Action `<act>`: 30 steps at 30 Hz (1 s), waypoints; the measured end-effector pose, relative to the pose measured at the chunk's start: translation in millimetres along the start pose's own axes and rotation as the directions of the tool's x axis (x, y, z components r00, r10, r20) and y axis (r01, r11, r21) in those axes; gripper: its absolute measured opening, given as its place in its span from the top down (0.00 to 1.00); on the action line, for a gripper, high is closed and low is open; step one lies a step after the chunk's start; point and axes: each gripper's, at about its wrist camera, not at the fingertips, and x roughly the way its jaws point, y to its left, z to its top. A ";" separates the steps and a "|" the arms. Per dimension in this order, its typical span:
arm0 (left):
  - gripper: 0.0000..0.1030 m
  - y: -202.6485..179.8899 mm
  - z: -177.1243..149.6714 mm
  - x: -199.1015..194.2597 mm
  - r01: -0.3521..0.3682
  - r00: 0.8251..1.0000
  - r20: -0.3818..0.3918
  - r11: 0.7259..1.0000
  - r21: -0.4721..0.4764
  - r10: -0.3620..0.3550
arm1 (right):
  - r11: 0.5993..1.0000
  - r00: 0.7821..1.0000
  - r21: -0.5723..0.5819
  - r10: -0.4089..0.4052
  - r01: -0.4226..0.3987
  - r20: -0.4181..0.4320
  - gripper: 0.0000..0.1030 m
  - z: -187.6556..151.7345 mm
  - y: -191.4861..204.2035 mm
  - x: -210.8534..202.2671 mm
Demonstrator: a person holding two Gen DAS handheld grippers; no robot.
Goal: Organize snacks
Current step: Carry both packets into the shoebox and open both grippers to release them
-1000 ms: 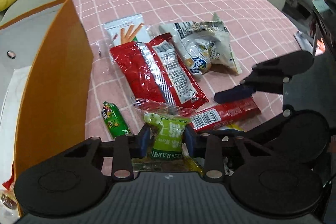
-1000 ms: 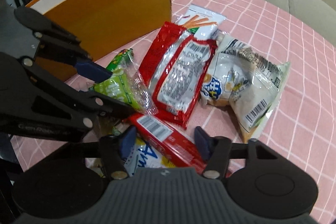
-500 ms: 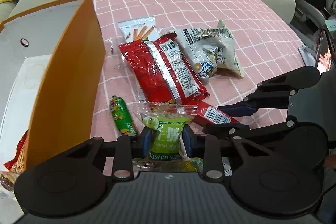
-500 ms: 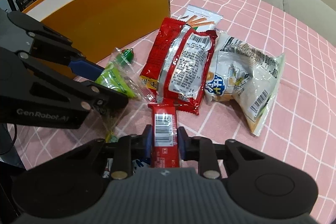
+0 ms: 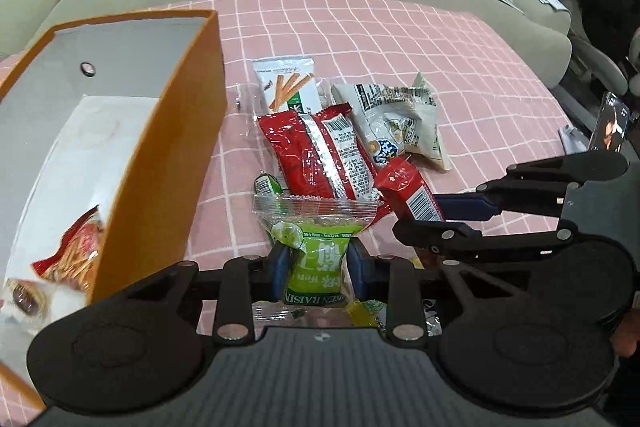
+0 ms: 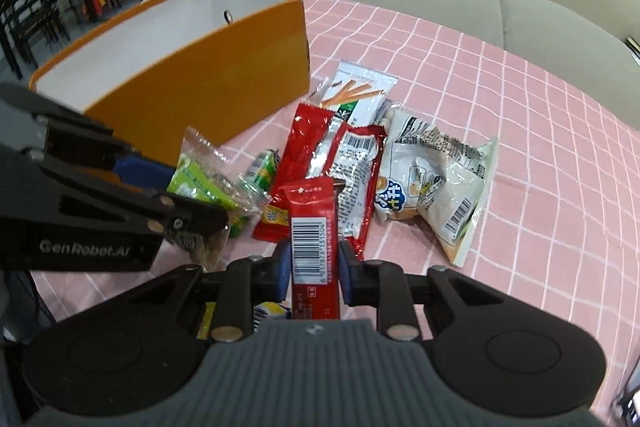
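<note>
Biggest change: I've got both grippers loaded and lifted off the pink checked tablecloth [image 5: 400, 39]. A second ago my right gripper [image 6: 312, 267] was open over the red bar [image 6: 312, 227]; now its jaws are clamped on that bar, barcode facing the camera, and the bar is clear of the pile. My left gripper [image 5: 316, 269] was already pinching the green raisin packet [image 5: 316, 259]; it has tightened a little and risen too, so the packet hangs between the pads above the cloth. I read that as both picks done, with the carry to the box next.

The orange box [image 5: 168, 147], open-topped with a white lining, stands upright on the cloth just left of the pile. Inside, at the near end, I see a red-and-orange snack bag [image 5: 76, 251] and one more wrapper beneath it, too blurred to name. The rest of the floor looks bare.

Still loose on the cloth, large to small: big red bag [image 5: 320, 155], white chips bag [image 5: 400, 123] beside it, breadstick pack [image 5: 288, 83] behind, small green candy [image 5: 266, 185] near the box.
</note>
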 end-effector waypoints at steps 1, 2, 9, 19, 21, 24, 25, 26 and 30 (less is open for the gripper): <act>0.67 -0.2 -0.8 -4.2 -0.003 1.000 0.004 1.000 -0.003 0.003 | 1.000 1.000 0.006 -0.004 0.004 0.005 0.80 0.9 3.2 -2.1; 0.67 -0.3 -1.7 -8.5 -0.006 1.000 0.009 1.000 -0.005 0.006 | 1.000 1.000 0.008 -0.009 0.009 0.010 0.80 2.1 6.5 -4.1; 0.67 3.1 -7.6 -37.0 -0.038 0.998 0.045 0.999 -0.035 0.040 | 0.998 0.999 0.046 -0.040 0.038 0.037 0.80 7.5 31.5 -25.0; 0.67 21.5 -14.0 -75.0 -0.058 0.992 0.105 0.995 -0.085 0.067 | 0.998 0.996 0.062 -0.026 0.020 0.089 0.80 19.7 61.2 -48.5; 0.67 28.3 -14.4 -81.7 -0.067 0.991 0.111 0.993 -0.095 0.078 | 0.998 0.995 0.067 -0.012 0.006 0.098 0.80 24.9 65.1 -50.4; 0.67 41.9 -11.7 -92.8 -0.081 0.988 0.122 0.991 -0.109 0.094 | 0.998 0.992 0.067 0.005 -0.013 0.122 0.80 36.1 72.4 -53.7; 0.67 46.4 -10.3 -96.7 -0.084 0.987 0.127 0.990 -0.113 0.098 | 0.998 0.991 0.065 0.009 -0.018 0.130 0.80 40.4 75.5 -55.0; 0.67 51.5 -8.3 -100.9 -0.088 0.986 0.132 0.989 -0.116 0.103 | 0.998 0.990 0.061 0.017 -0.025 0.139 0.80 45.6 79.1 -56.2; 0.67 78.3 3.4 -118.0 -0.113 0.980 0.151 0.986 -0.121 0.131 | 0.996 0.983 0.049 0.068 -0.077 0.169 0.80 69.3 95.7 -57.7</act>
